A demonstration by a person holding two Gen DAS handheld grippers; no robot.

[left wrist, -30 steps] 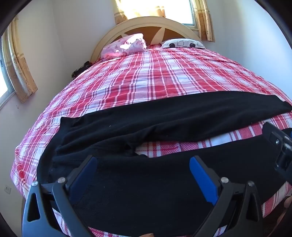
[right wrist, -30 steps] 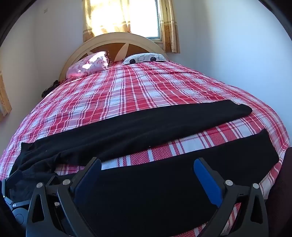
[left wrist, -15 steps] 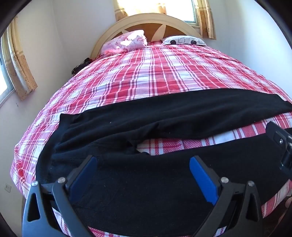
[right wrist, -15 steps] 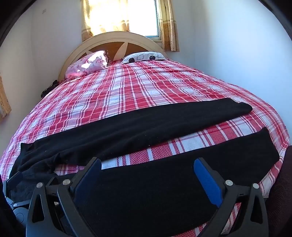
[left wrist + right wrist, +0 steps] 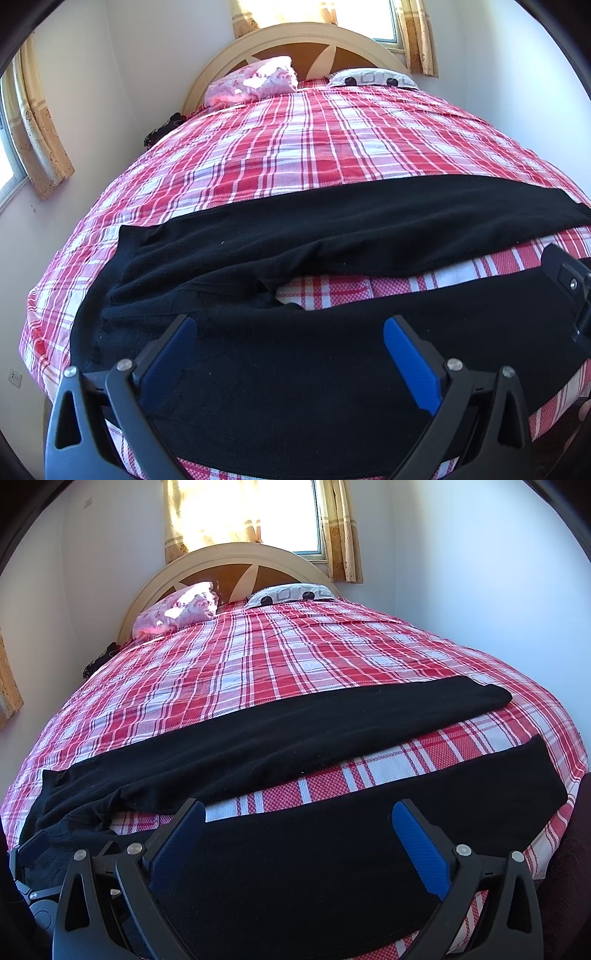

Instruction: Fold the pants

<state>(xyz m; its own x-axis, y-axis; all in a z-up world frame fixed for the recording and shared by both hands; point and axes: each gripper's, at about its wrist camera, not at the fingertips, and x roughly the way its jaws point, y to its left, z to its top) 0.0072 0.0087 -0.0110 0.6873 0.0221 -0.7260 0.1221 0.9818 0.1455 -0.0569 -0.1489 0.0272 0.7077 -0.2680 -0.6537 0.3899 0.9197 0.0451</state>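
Observation:
Black pants (image 5: 295,258) (image 5: 295,738) lie spread across the foot of the bed, waist at the left, two legs running right with a strip of plaid sheet between them. My left gripper (image 5: 290,334) hovers open over the near leg close to the crotch. My right gripper (image 5: 299,818) hangs open over the near leg further right. Nothing sits between either pair of blue pads. Part of the right gripper's body (image 5: 569,280) shows at the left wrist view's right edge, and the left gripper's body (image 5: 33,871) at the right wrist view's lower left.
The bed carries a red and white plaid sheet (image 5: 332,147) (image 5: 295,657). A pink pillow (image 5: 255,79) and a patterned white pillow (image 5: 373,77) lie by the arched headboard (image 5: 236,559). White walls close in on both sides, with curtained windows (image 5: 243,513).
Both cameras have tilted slightly, so the bed sits a little lower in view. The pants have not moved and both grippers stay open.

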